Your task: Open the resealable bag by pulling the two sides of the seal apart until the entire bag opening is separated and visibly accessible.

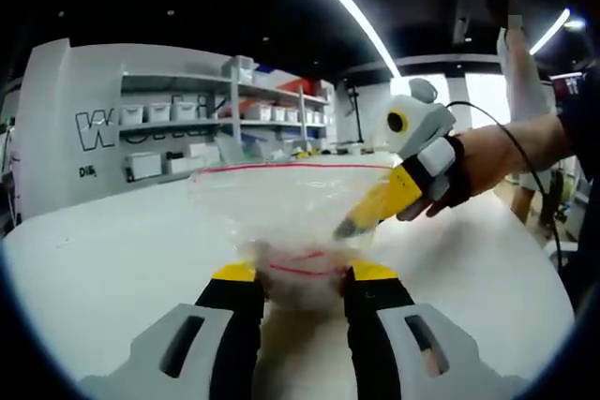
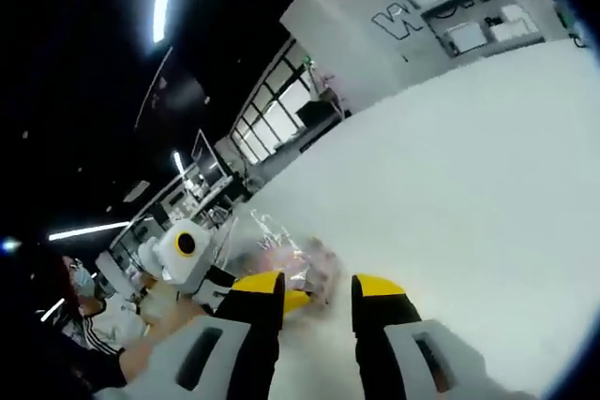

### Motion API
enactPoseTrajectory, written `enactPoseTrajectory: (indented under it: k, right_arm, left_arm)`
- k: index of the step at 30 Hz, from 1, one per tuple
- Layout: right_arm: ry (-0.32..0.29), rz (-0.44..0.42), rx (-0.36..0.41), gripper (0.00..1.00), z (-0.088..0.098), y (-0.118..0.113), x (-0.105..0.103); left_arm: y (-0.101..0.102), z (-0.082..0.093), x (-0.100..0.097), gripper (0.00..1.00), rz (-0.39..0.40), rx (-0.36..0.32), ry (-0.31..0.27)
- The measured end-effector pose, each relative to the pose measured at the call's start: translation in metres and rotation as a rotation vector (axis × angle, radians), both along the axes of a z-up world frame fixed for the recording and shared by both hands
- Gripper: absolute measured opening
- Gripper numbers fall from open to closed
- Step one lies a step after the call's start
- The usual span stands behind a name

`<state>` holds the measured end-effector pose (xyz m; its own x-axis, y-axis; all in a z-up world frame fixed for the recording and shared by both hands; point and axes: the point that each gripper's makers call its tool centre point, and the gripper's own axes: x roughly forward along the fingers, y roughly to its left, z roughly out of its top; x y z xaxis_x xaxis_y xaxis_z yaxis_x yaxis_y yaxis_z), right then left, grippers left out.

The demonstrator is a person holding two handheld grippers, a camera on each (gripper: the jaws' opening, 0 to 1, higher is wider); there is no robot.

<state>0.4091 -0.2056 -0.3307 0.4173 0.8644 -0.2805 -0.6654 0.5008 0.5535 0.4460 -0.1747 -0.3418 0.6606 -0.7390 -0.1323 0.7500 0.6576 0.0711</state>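
The clear resealable bag stands on the white table, bulged out like a bowl. One red seal strip runs across its top. The other red strip lies low between my left gripper's yellow tips. My left gripper has its jaws apart with crumpled bag film between them. My right gripper comes in from the right, held by a hand, and its yellow tip touches the bag's right side. In the right gripper view my right gripper is open, and the bag sits just past its tips, next to my left gripper.
Shelves with white bins line the wall behind the table. A cable trails from the hand holding my right gripper. A person sits at the left of the right gripper view. The table stretches away to the right.
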Motion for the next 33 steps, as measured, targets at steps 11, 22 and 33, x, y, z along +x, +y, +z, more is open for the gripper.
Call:
enactPoseTrajectory:
  k: [11,22,33]
  right_arm:
    - [-0.060,0.022,-0.053,0.25,0.002,-0.002,0.005]
    - [-0.161,0.064,-0.111,0.23,0.006,0.000,0.014]
    - [-0.252,0.090,-0.153,0.23,0.009,0.003,0.005]
  left_arm:
    - [0.000,0.000,-0.001,0.33,0.000,0.001,0.001]
    - [-0.001,0.001,-0.004,0.33,-0.002,0.000,0.004]
    - [-0.001,0.003,-0.005,0.33,-0.003,0.000,0.006]
